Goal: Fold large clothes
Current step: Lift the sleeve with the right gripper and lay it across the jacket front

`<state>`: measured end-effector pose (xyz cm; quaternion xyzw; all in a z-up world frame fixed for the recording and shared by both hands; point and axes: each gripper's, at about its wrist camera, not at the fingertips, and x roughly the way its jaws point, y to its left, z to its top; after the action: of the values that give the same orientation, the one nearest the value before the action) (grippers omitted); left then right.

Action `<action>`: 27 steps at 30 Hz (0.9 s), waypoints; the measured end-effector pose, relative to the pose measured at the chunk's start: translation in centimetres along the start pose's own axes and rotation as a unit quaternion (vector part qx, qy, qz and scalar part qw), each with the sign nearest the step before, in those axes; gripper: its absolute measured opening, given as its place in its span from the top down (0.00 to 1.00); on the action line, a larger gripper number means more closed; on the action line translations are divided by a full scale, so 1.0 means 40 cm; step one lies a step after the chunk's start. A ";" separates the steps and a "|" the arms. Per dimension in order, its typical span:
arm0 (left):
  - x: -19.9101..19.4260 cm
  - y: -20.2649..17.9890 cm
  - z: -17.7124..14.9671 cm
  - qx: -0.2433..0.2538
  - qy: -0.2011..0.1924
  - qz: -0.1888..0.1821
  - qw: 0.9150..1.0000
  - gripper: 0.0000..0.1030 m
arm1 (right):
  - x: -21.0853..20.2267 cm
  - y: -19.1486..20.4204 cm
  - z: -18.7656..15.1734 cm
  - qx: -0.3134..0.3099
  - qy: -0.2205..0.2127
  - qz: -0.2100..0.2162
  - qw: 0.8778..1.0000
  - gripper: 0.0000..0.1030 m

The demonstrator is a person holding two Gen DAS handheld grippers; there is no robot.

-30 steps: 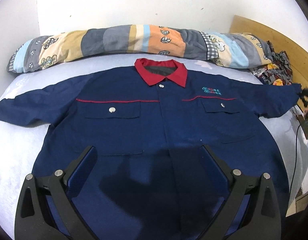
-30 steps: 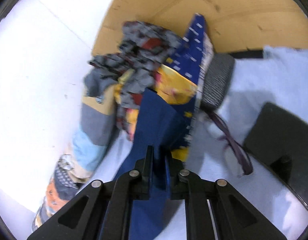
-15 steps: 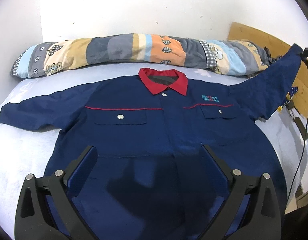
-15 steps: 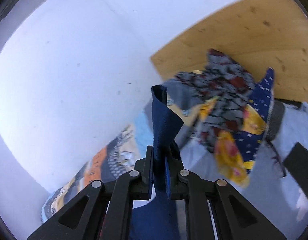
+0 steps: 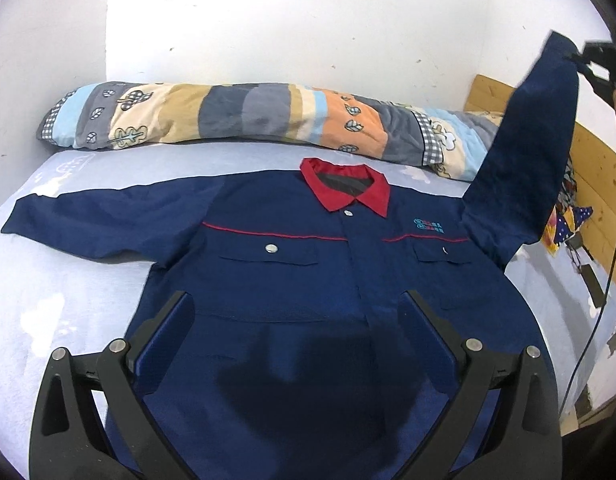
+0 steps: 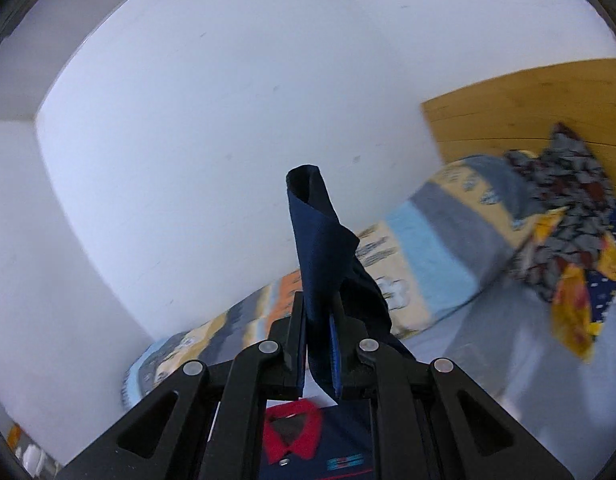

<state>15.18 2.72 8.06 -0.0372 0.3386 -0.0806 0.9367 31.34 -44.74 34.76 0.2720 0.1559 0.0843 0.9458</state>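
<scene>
Right gripper (image 6: 319,350), black, two-fingered: jaws clamped on navy blue fabric sleeve (image 6: 316,240), cuff standing upright above the fingers. Below: shirt's red collar (image 6: 292,436). Behind: long patchwork bolster pillow (image 6: 436,240), crumpled multicoloured patterned cloth (image 6: 576,216), wooden headboard (image 6: 528,108), white wall (image 6: 227,100).

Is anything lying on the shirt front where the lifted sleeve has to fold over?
Nothing visible. The right tongs hold the sleeve up, and the shirt front below lies flat and bare; the left tongs hover open above its hem.
</scene>
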 end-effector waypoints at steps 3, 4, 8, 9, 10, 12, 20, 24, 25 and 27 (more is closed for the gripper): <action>-0.009 0.018 -0.002 -0.006 -0.001 0.002 1.000 0.01 | 0.031 0.103 -0.041 -0.012 0.020 0.028 0.999 0.90; -0.013 0.026 -0.003 -0.010 -0.002 0.002 1.000 0.01 | 0.043 0.137 -0.058 -0.017 0.028 0.037 0.999 0.90; -0.033 0.060 -0.003 -0.020 -0.008 0.004 1.000 0.01 | 0.107 0.289 -0.169 -0.039 0.069 0.079 0.994 0.90; -0.037 0.070 -0.002 -0.023 -0.009 0.005 1.000 0.01 | 0.120 0.313 -0.195 -0.042 0.077 0.086 0.992 0.90; -0.041 0.077 -0.002 -0.026 -0.011 0.006 1.000 0.01 | 0.136 0.342 -0.226 -0.045 0.087 0.093 0.991 0.90; -0.051 0.095 -0.001 -0.034 -0.010 0.006 0.999 0.01 | 0.173 0.405 -0.299 -0.048 0.112 0.114 0.986 0.90; -0.088 0.165 -0.005 -0.058 -0.014 0.015 0.998 0.01 | 0.348 0.559 -0.670 -0.108 0.210 0.112 0.965 0.90; -0.090 0.198 -0.004 -0.074 -0.010 0.018 0.997 0.01 | 0.423 0.584 -0.877 -0.135 0.265 0.090 0.950 0.90; -0.090 0.207 -0.005 -0.079 -0.008 0.018 0.997 0.01 | 0.443 0.580 -0.919 -0.140 0.277 0.083 0.947 0.90; -0.092 0.225 -0.006 -0.086 -0.007 0.022 0.996 0.01 | 0.459 0.589 -1.014 -0.154 0.304 0.074 0.937 0.90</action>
<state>13.38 12.23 9.07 -0.1111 0.3386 -0.0304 0.9338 32.96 -0.72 10.35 0.0955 0.4005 0.2553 0.8748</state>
